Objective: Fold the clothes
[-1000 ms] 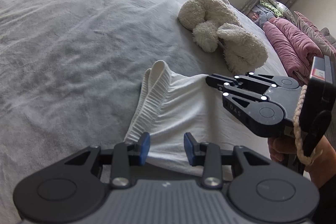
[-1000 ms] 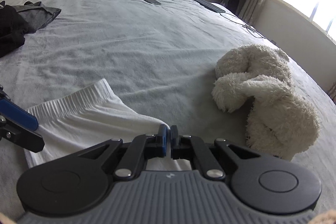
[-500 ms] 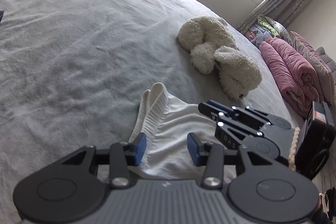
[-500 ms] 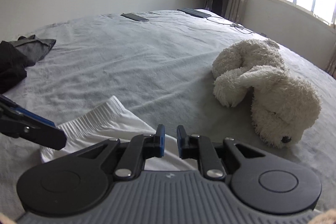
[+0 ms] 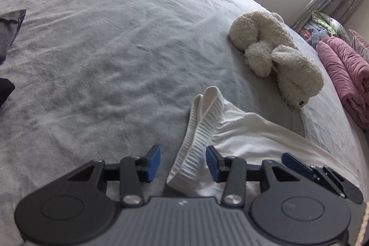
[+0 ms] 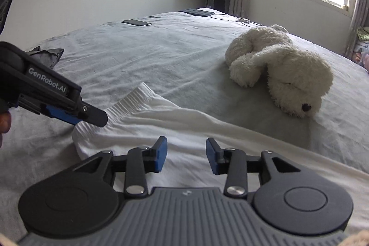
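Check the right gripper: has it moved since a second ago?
Yes. In the left wrist view the right gripper has dropped from beside the plush dog to the lower right, over the white garment. Its jaws have just been opening, nothing between them.

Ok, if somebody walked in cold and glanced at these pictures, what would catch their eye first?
Probably the fluffy cream plush dog lying on its side on the wide grey bedspread, towards the bright window. Next, the white knit garment with ribbed cuffs spread at the near edge, its cuff between the open left gripper jaws. The right gripper, jaws just opened, hovers above the white cloth.
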`<state>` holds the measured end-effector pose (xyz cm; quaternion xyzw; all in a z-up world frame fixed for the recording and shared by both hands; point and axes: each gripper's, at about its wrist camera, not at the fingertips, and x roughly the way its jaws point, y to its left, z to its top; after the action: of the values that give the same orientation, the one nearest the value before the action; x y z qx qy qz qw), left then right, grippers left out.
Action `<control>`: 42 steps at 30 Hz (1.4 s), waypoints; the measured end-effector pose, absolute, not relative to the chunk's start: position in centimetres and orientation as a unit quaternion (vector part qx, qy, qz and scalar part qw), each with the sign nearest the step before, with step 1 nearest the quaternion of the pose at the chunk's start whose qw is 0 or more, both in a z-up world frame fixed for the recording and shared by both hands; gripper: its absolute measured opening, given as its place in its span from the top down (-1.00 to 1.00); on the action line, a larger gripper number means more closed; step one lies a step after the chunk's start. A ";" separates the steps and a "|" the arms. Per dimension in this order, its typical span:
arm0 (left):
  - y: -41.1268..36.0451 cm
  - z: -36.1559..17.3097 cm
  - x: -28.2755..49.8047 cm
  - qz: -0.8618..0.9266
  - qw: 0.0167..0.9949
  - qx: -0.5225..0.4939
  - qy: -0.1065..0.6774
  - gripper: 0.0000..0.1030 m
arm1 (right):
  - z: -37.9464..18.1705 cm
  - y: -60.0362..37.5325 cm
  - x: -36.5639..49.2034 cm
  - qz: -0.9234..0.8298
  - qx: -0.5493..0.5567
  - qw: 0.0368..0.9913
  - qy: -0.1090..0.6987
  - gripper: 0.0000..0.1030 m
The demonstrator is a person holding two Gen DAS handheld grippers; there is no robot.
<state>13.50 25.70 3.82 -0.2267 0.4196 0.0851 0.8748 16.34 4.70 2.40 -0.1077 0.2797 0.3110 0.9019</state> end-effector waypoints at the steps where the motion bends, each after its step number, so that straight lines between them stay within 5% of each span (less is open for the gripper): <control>1: 25.6 3.7 13.5 0.088 0.875 -0.223 0.421 0.13 | 2.3 3.9 16.0 0.305 -0.098 0.903 0.287 0.19; 9: 25.4 3.4 13.7 0.096 0.875 -0.211 0.424 0.11 | 1.1 -1.9 12.5 0.264 -0.013 0.908 0.325 0.19; 16: 25.6 3.4 13.8 0.096 0.874 -0.215 0.424 0.10 | 0.6 -3.3 7.7 0.251 -0.090 0.910 0.318 0.20; 33: 25.5 5.4 13.2 0.102 0.891 -0.195 0.397 0.08 | 0.0 -5.0 6.7 0.217 -0.066 0.919 0.323 0.14; 42: 19.9 6.7 13.0 0.057 0.920 -0.140 0.362 0.07 | 0.4 -12.4 8.4 0.216 0.107 0.913 0.329 0.04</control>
<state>13.02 19.89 6.74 -0.1402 0.3625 0.0571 0.9196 8.36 -12.42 0.43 0.1071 0.3293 0.2162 0.9129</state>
